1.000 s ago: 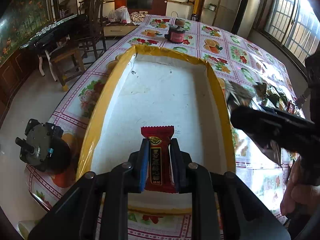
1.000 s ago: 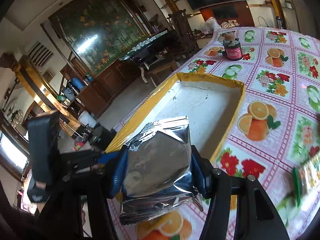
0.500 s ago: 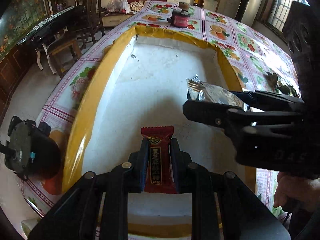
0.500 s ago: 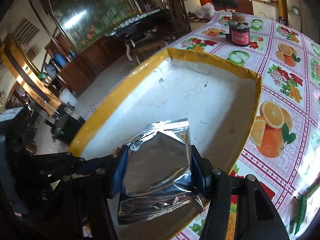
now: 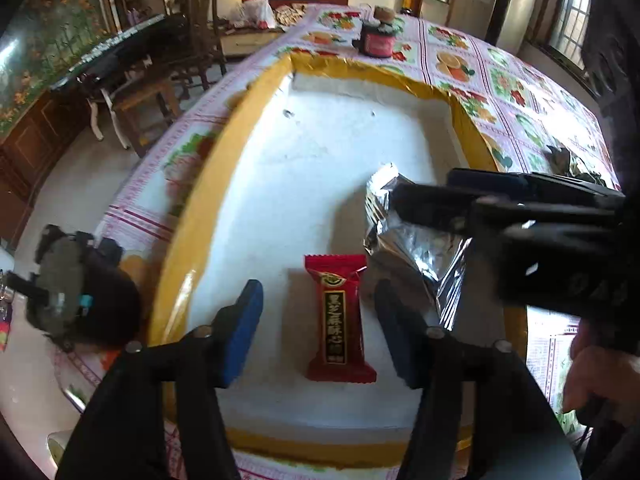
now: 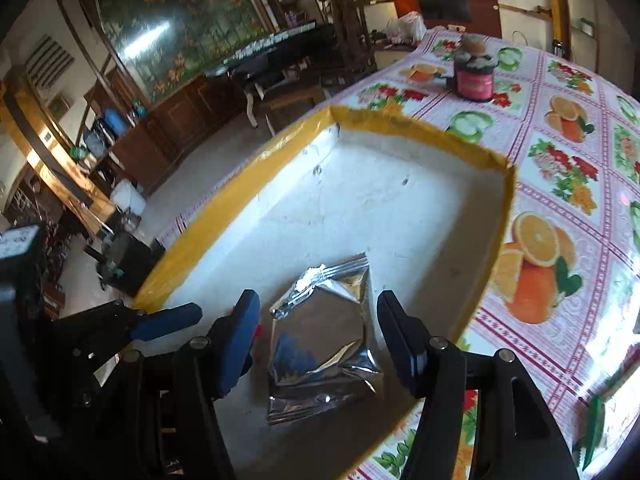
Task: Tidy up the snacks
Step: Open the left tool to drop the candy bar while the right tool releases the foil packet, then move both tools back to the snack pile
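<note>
A fruit-print cloth covers the worktop (image 6: pixel 568 128), and on it sits a shallow white tray with a yellow rim (image 5: pixel 256 92), the place where the snacks are being gathered. The left tongs (image 5: pixel 316 322) stand spread apart around the red snack bar (image 5: pixel 340 320), which lies flat on the tray floor. The right tongs (image 6: pixel 316 336) are likewise parted over the silver foil packet (image 6: pixel 324 344) lying just beside it, so both snacks appear set down side by side.
</note>
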`<act>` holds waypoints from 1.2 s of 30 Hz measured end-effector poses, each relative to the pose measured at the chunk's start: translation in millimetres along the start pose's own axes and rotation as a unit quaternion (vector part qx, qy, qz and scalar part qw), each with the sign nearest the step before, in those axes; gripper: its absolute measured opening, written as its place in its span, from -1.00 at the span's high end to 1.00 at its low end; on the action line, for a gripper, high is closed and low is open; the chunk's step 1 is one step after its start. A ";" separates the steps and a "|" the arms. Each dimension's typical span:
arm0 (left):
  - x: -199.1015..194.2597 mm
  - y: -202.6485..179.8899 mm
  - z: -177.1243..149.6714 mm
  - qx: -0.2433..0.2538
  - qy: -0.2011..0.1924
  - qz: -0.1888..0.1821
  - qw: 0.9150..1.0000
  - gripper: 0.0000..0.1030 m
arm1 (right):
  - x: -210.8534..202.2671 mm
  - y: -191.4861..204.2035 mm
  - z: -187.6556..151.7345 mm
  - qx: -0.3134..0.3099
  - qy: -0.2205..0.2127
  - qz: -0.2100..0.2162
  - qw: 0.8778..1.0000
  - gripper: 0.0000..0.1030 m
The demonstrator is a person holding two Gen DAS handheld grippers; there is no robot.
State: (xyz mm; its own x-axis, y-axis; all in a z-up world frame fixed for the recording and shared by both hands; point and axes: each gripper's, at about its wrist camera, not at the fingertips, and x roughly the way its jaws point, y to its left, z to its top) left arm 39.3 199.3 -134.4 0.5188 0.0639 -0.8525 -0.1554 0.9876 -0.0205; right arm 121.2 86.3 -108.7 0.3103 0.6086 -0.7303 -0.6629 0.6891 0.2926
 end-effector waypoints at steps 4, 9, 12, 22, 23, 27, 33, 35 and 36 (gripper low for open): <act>-13.4 -3.1 1.2 0.007 -0.019 0.014 1.000 -0.21 | -35.1 -12.6 -4.8 0.023 -0.040 0.005 0.999 -0.20; -29.3 -10.4 2.7 0.015 -0.046 0.025 0.999 -0.34 | -67.9 -32.3 -18.8 0.055 -0.068 0.002 0.996 -0.20; -33.2 -15.8 3.0 0.019 -0.050 0.026 0.998 -0.37 | -80.8 -40.3 -28.6 0.066 -0.074 -0.001 0.995 -0.20; -41.0 -32.8 -3.4 0.025 -0.051 0.029 0.998 -0.47 | -107.2 -64.5 -65.9 0.099 -0.086 -0.014 0.991 -0.22; -41.7 -34.3 -3.7 0.027 -0.051 0.029 0.998 -0.48 | -110.4 -68.1 -70.4 0.105 -0.088 -0.015 0.991 -0.22; -44.0 -40.6 -5.2 0.032 -0.051 0.031 0.998 -0.49 | -119.2 -75.9 -84.9 0.120 -0.090 -0.017 0.989 -0.22; -47.1 -51.3 -8.1 0.043 -0.051 0.033 0.997 -0.52 | -133.2 -88.3 -106.7 0.134 -0.094 -0.027 0.986 -0.23; -48.2 -54.7 -9.3 0.045 -0.050 0.031 0.997 -0.54 | -140.1 -92.8 -114.4 0.140 -0.097 -0.033 0.985 -0.23; -48.1 -56.9 -9.5 0.045 -0.049 0.028 0.997 -0.54 | -143.9 -95.6 -118.3 0.143 -0.097 -0.037 0.984 -0.25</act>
State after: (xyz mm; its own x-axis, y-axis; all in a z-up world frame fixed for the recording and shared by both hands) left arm 15.2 138.7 -97.2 0.5924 0.1291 -0.7953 -0.1126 0.9907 0.0770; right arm 59.3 -113.7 -104.5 0.4934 0.5976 -0.6320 -0.4238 0.7997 0.4253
